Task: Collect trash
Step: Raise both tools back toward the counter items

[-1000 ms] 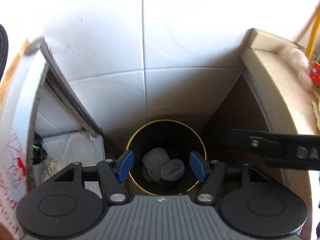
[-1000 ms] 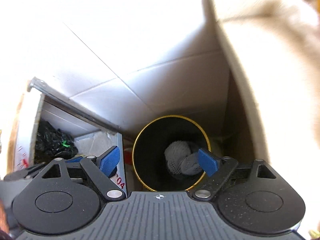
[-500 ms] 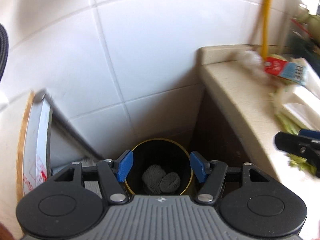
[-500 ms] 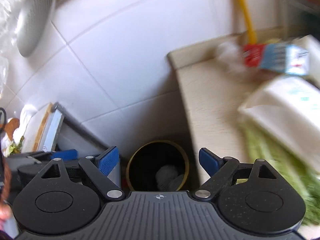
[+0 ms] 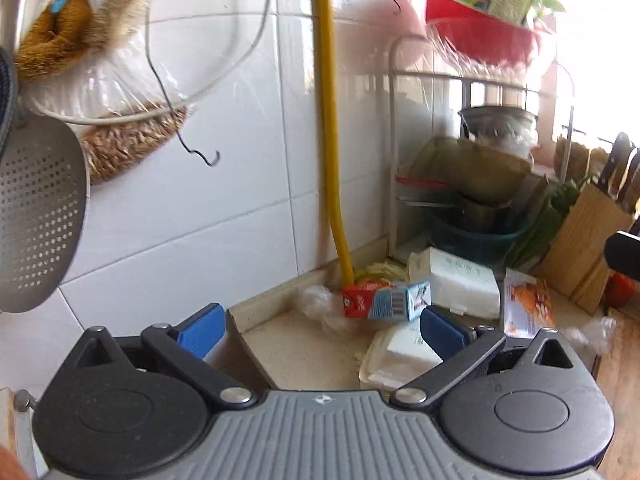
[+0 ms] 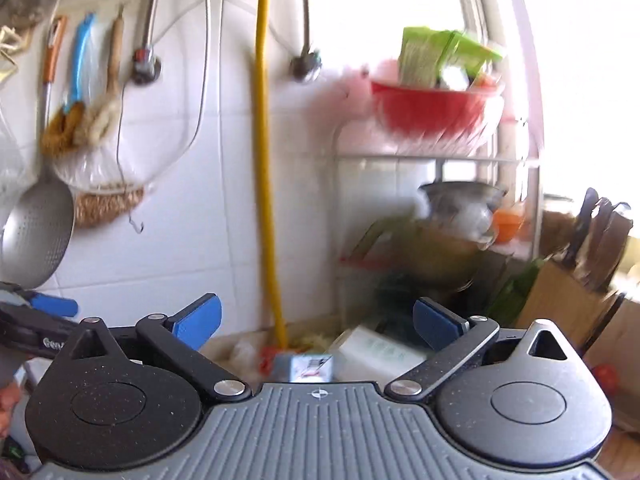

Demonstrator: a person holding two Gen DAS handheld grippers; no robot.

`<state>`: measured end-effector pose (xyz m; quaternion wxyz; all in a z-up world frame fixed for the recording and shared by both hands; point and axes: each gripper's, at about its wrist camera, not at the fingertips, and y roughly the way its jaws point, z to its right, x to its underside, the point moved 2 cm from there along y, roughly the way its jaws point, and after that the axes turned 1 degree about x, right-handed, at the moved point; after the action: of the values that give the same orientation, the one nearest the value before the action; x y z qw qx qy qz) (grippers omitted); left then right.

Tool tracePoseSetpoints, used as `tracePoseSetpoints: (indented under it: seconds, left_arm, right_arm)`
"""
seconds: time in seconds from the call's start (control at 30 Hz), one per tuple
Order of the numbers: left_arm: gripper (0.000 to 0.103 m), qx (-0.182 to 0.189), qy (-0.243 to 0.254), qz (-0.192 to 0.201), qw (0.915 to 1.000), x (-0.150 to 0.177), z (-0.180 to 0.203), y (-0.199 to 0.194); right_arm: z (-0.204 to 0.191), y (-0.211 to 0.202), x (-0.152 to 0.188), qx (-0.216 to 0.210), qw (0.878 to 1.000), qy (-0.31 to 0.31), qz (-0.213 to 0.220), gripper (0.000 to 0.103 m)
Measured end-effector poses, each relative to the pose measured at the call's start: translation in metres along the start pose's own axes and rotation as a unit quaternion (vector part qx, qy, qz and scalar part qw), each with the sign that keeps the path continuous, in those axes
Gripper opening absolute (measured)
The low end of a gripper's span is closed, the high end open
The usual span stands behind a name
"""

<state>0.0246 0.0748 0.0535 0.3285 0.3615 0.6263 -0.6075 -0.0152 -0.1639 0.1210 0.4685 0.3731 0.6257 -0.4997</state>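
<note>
now, l to r: my left gripper (image 5: 320, 330) has just been opening, jaws spread wide w/ nothing between them, raised facing the white tile wall. ahead on the beige counter (image 5: 304, 354) lies trash: a red-and-blue carton (image 5: 386, 301) beside a yellow hose (image 5: 330, 120), w/ white foam boxes (image 5: 456, 282) just right. my right gripper (image 6: 318, 318) has just been opening too, wide, empty.

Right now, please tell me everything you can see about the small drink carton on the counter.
The drink carton is a small box, apparently cardboard, red at one end and light blue with a barcode at the other. It lies on its side on the beige counter at the foot of a yellow pipe, beside crumpled clear plastic. No gripper touches it.
</note>
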Motion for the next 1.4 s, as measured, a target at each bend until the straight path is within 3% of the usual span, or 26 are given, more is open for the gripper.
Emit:
tracePoseSetpoints:
  seconds: [0.1,0.27,0.5,0.73,0.97,1.4]
  left_arm:
    - [0.101,0.014,0.012,-0.021,0.9996,0.013,0.020,0.014]
    - [0.101,0.041,0.015,-0.054,0.9976,0.025,0.033,0.034]
    - [0.101,0.097,-0.007,-0.091,0.9911,0.029,0.029,0.075]
    - [0.101,0.152,-0.006,-0.141,0.9783,0.037,0.044,0.128]
    - [0.101,0.166,-0.014,-0.157,0.9734,0.037,0.056,0.154]
    - [0.101,0.146,-0.015,-0.176,0.9733,0.039,0.069,0.177]
  right_arm:
    - [0.028,0.001,0.018,0.004,0.997,0.067,-0.050,0.103]
    - [0.042,0.003,0.041,0.083,0.994,0.030,-0.067,0.103]
    - [0.060,0.031,0.067,0.094,0.984,0.082,-0.124,0.103]
    - [0.081,0.059,0.080,0.116,0.969,0.144,-0.161,0.103]
    - [0.099,0.083,0.087,0.139,0.959,0.154,-0.193,0.103]
    - [0.135,0.114,0.085,0.125,0.959,0.162,-0.198,0.103]
